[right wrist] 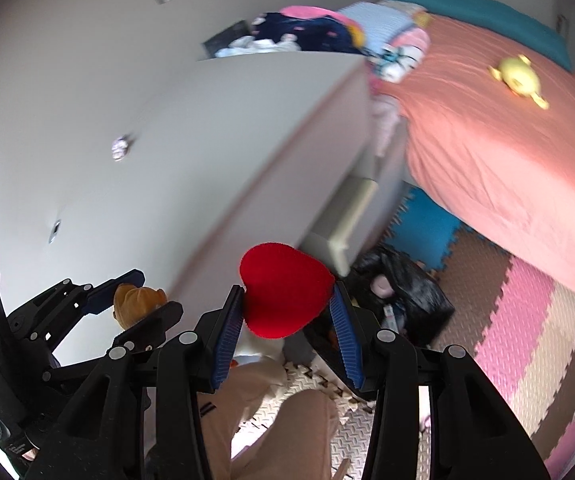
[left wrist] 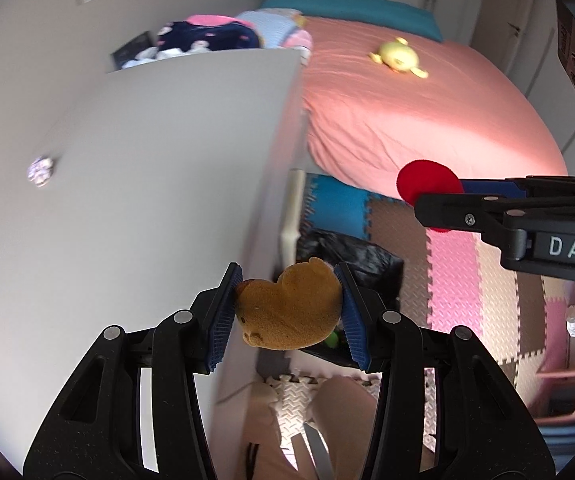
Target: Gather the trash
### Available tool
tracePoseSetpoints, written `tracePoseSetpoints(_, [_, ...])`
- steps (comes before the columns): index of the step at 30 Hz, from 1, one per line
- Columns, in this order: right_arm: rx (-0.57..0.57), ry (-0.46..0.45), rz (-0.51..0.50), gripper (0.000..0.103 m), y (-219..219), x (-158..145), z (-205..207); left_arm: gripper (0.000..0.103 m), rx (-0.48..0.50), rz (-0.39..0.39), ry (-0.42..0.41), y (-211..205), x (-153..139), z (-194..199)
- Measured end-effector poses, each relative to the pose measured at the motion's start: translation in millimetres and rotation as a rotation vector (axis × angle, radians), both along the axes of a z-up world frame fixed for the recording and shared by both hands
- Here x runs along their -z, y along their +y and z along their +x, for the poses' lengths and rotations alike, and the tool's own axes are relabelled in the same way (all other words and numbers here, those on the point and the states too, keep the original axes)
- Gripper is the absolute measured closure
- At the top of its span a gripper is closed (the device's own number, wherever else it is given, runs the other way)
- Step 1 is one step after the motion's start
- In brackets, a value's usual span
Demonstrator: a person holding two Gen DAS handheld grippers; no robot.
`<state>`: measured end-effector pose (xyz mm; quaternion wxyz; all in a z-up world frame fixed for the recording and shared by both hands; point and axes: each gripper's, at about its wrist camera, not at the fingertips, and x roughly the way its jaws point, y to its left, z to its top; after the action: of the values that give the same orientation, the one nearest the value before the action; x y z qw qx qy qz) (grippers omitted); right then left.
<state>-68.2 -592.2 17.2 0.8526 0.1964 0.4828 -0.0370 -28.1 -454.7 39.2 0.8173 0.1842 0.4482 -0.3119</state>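
My left gripper is shut on a brown plush bear, held over the edge of the white desk. It also shows at the left of the right wrist view. My right gripper is shut on a red plush heart, also seen at the right of the left wrist view. A black trash bag lies open on the floor below both grippers; it also shows in the right wrist view. A small crumpled foil ball lies on the desk at the left.
A bed with a salmon sheet carries a yellow plush toy. Folded clothes are piled behind the desk. Coloured foam mats cover the floor. The person's legs are below the grippers.
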Motion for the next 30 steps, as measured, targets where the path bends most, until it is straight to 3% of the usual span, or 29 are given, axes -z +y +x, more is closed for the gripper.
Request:
tracePoseSetpoints(7, [0.077, 0.04, 0.029, 0.057, -42, 28, -22, 0.056, 0.075, 0.034, 0.028, -41, 19, -16])
tracePoseSetpoints(15, [0.111, 0.086, 0.035, 0.057, -62, 53, -25, 0.052, 0.089, 0.073, 0.073, -63, 40, -21])
tracePoseSetpoints(17, [0.138, 0.112, 0.012, 0.043, -66, 59, -24, 0.007, 0.087, 0.099, 0.08, -66, 45, -22])
tracePoseSetpoints(18, [0.165, 0.125, -0.007, 0.017, -67, 61, -25, 0.006, 0.075, 0.104, 0.047, -67, 45, -24])
tracePoseSetpoints(19, [0.227, 0.128, -0.031, 0.007, -73, 62, -28, 0.006, 0.068, 0.117, 0.015, -67, 44, -25])
tracePoseSetpoints(23, [0.315, 0.114, 0.027, 0.007, -90, 69, -35, 0.006, 0.073, 0.172, -0.01, -70, 50, -24])
tracePoseSetpoints(30, [0.294, 0.108, 0.028, 0.007, -89, 71, -36, 0.006, 0.073, 0.134, 0.025, -65, 48, -18])
